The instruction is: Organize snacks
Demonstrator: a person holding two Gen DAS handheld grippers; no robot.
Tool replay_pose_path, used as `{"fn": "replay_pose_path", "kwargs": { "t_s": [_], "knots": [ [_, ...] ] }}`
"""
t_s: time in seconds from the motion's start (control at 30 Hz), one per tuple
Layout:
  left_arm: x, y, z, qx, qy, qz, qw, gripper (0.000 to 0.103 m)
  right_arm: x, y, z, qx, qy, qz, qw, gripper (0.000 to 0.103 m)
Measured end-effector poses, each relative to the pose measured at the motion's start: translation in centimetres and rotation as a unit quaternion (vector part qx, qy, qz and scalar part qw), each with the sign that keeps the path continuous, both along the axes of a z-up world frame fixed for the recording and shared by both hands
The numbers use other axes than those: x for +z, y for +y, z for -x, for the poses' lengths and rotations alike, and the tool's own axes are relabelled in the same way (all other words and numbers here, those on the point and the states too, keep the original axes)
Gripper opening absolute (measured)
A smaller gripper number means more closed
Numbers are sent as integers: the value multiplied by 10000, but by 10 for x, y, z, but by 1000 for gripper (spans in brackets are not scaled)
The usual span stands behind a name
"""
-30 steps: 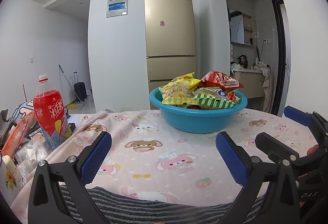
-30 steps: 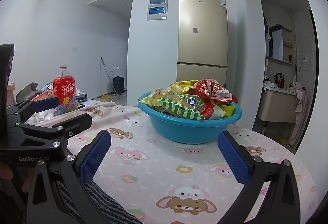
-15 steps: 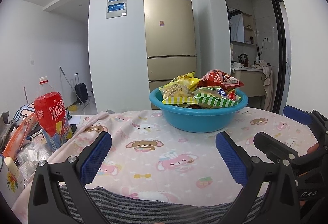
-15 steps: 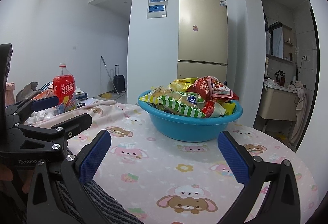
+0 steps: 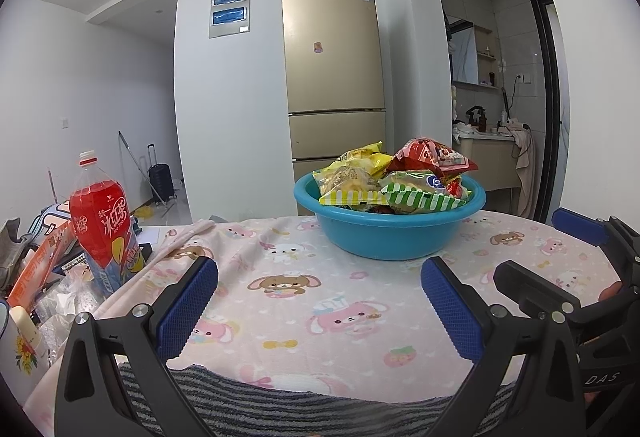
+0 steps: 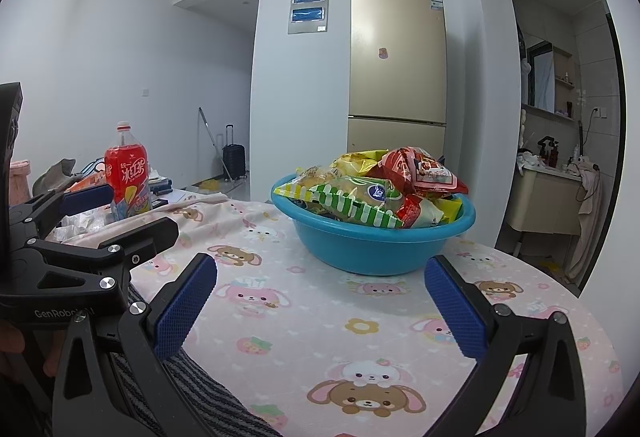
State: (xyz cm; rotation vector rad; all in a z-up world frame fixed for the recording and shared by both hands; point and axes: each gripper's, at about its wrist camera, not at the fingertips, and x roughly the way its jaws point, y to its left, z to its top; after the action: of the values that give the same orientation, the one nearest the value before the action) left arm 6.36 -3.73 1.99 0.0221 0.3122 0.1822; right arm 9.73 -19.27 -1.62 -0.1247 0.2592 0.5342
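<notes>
A tall gold refrigerator (image 5: 334, 77) stands against the far white wall, directly behind the desk. The desk (image 5: 320, 301) is round and covered by a pink cloth printed with cartoon bears and rabbits; a grey striped towel (image 5: 280, 405) lies over its near edge. Toward the far side of the desk sits a blue plastic basin (image 5: 388, 233), and the snack packets (image 5: 394, 179) are heaped inside it, rising above its rim: yellow bags at the left, a red bag (image 6: 420, 169) on top at the right, and a green-and-white striped packet (image 6: 356, 203) hanging over the front lip. Off the desk's left edge, among cluttered papers and plastic bags, stands an upright bottle of red drink (image 5: 102, 225) with a white cap. A dark suitcase (image 5: 161, 177) stands on the floor by the back wall.

Both tools hover low over the near part of the desk, side by side and well short of the basin. The left tongs (image 5: 319, 307) are spread wide, blue pads apart with nothing between them. The right tongs (image 6: 320, 311) are likewise released and hold nothing. Each shows at the edge of the other's view.
</notes>
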Motion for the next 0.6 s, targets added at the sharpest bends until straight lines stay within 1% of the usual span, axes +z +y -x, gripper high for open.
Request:
{"fn": "replay_pose_path", "kwargs": {
  "t_s": [0.6],
  "knots": [
    [0, 0, 0, 21, 15, 1, 10000, 103, -2, -1, -4, 62, 104, 5, 9999, 103]
  ]
}}
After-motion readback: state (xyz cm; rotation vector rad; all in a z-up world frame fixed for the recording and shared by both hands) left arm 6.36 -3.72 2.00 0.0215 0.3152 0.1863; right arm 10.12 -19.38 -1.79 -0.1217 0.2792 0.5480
